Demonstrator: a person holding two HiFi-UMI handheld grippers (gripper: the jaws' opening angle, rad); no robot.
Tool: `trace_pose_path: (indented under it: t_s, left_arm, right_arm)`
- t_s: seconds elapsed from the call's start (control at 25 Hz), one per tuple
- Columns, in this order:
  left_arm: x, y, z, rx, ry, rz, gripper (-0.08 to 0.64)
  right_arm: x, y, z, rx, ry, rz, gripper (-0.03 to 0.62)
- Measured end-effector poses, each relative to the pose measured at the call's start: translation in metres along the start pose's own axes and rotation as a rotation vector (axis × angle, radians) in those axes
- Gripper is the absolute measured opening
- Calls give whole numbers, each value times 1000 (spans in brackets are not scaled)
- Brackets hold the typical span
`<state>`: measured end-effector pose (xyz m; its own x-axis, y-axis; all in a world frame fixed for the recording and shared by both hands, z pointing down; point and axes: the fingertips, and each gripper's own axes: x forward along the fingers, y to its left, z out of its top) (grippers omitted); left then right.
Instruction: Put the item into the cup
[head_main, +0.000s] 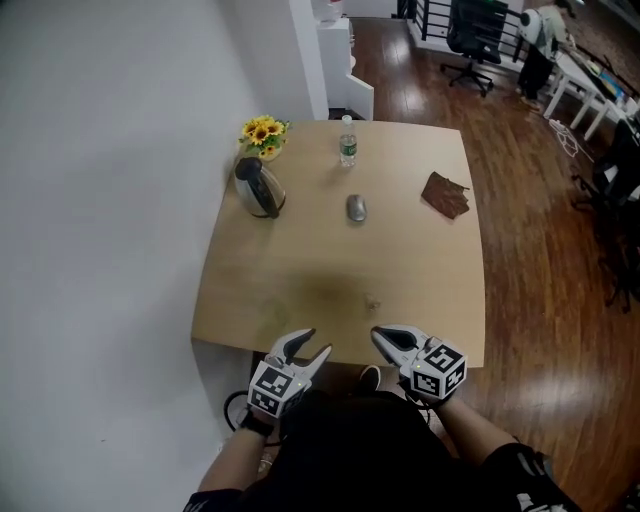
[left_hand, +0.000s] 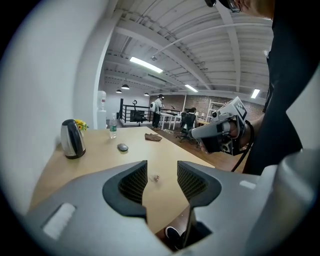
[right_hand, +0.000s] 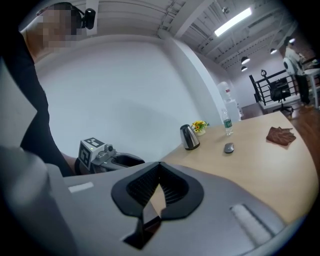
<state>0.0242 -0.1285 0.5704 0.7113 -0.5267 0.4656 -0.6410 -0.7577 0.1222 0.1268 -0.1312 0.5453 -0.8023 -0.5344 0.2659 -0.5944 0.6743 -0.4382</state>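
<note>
Risk: tiny item (head_main: 372, 300) flicked off table (head_main: 300, 250) edge.
Left gripper (head_main: 315, 343) gapes empty, right gripper (head_main: 380, 336) closed, empty; closed jaws would shove the item, lower centre.

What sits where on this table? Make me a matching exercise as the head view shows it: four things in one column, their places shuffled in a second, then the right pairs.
Things
1. kettle
2. water bottle
3. grey mouse
4. brown cloth

Places
A. near the right edge of the table
B. on the left, just in front of the flowers
C. upright at the far edge
D. mid-table, nearer the person than the water bottle

Pairs: 1-B, 2-C, 3-D, 4-A
</note>
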Motion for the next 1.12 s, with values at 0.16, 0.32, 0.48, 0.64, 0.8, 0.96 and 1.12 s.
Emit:
trace_pose_path:
  t_s: [0.16,0.32,0.48,0.64,0.8,0.96,1.12]
  left_arm:
    - [12,11,4,-9,8,9,183]
    - [22,19,9,-10,10,-12,183]
    - [26,33,10,8,16,-39,183]
    - [28,44,11,16,19,-65,183]
    - [29,53,7,20,27,-87,183]
    - [30,56,-3,14,40,-100,183]
    - [30,61,-14,5,63,-106,183]
  right_arm:
    - [11,-16,2,6,18,-1,8]
    - [21,-27,3,14,35,-15,8]
    - [35,-37,1,10,67,-53,8]
    - [46,-55,-13,-79,158,-121,14]
    - [60,-82,-40,-144,269,-188,63]
    - [67,-114,-71,-196,382,-258,92]
    - [76,-137,-102,-198,493,-280,109]
